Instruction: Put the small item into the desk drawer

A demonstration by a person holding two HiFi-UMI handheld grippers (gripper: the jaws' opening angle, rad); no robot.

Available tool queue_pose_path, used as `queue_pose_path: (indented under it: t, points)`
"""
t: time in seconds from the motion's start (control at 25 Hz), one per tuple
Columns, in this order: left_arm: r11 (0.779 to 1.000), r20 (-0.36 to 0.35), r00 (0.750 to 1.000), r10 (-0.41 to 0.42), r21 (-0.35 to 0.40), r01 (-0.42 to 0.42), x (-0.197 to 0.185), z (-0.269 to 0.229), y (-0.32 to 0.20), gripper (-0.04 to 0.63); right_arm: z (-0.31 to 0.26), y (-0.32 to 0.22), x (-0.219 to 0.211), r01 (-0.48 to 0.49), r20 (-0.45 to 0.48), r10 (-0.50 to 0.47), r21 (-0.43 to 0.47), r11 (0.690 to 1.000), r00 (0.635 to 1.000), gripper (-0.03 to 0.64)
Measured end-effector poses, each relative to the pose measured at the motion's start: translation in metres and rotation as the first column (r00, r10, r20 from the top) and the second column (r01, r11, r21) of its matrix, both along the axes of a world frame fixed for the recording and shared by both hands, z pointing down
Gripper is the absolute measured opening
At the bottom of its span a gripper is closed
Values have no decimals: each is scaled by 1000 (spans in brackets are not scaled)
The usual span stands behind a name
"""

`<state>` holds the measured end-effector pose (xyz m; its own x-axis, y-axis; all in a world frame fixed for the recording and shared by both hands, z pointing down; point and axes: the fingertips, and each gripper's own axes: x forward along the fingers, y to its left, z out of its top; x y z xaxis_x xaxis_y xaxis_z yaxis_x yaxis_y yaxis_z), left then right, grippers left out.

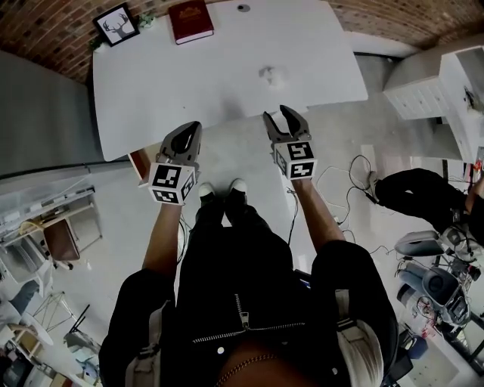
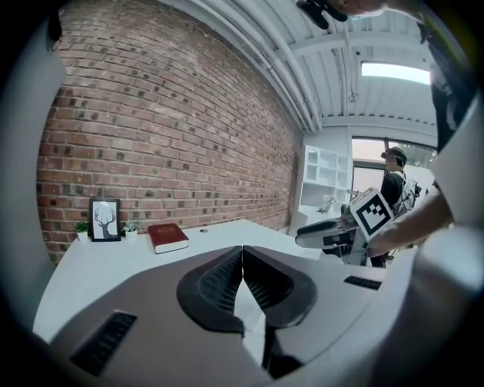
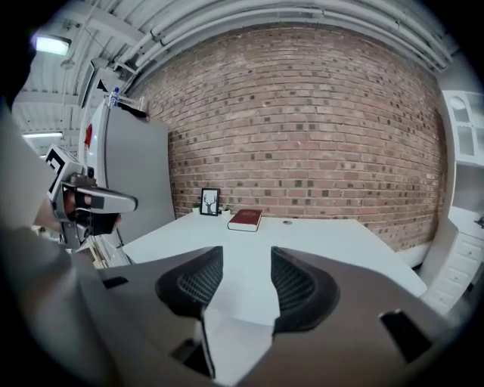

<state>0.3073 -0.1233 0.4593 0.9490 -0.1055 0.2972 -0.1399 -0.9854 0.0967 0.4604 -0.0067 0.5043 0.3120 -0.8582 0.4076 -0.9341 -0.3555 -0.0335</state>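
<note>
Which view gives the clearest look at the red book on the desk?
The head view: it looks down on the red book, showing its whole cover near the desk's far edge. The left gripper view shows the book smaller and at a low angle; the right gripper view shows it smaller still.

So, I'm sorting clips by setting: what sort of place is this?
Likely an office or studio: a white desk against a brick wall, with a red book and framed deer picture on it.

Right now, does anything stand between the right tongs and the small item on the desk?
Nothing visible does. The small item lies alone on the white desk, ahead of the open right tongs; the red book and picture frame sit far back.
</note>
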Motion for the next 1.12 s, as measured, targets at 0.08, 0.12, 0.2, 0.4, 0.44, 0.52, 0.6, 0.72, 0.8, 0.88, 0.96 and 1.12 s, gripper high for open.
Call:
queue_pose_path:
  t: [0.08, 0.12, 0.2, 0.4, 0.44, 0.52, 0.6, 0.72, 0.8, 0.88, 0.96, 1.12]
  points:
    - [1000, 15, 1000, -19, -3, 19, -3, 5, -3, 21, 12, -6, 11, 5, 2, -5, -26, 1000, 1000, 196]
    - [1000, 23, 999, -29, -2, 29, -5, 8, -5, 21, 18, -9, 19, 4, 1, -4, -39, 999, 1000, 200]
    - [999, 36, 998, -51, 3, 51, -6, 11, -8, 21, 32, -14, 39, -2, -8, 2, -64, 998, 1000, 208]
    - [996, 64, 994, -87, -12, 88, -10, 24, -16, 21, 77, -31, 80, 2, 15, 0, -152, 988, 1000, 233]
    - [995, 72, 993, -97, -16, 98, -14, 27, -18, 21, 86, -34, 87, 6, 28, -1, -175, 985, 1000, 239]
    - [992, 87, 989, -118, -25, 121, -21, 32, -21, 21, 102, -42, 101, 7, 39, 1, -217, 976, 999, 242]
    - [990, 102, 985, -137, -31, 141, -27, 38, -26, 21, 115, -50, 118, 0, 38, 10, -260, 965, 999, 249]
    - [985, 123, 979, -164, -34, 170, -35, 46, -30, 21, 134, -60, 140, -4, 40, 18, -313, 950, 999, 265]
    - [982, 139, 974, -179, -38, 186, -40, 52, -31, 21, 148, -64, 154, -10, 40, 25, -348, 937, 999, 270]
    - [979, 163, 968, -190, -42, 199, -48, 58, -32, 21, 163, -67, 165, -22, 44, 42, -383, 923, 998, 266]
    - [977, 180, 963, -202, -37, 212, -57, 61, -34, 21, 175, -72, 173, -27, 47, 51, -411, 911, 998, 252]
    - [970, 199, 952, -232, -29, 243, -69, 65, -32, 21, 188, -77, 187, -17, 56, 48, -459, 888, 997, 241]
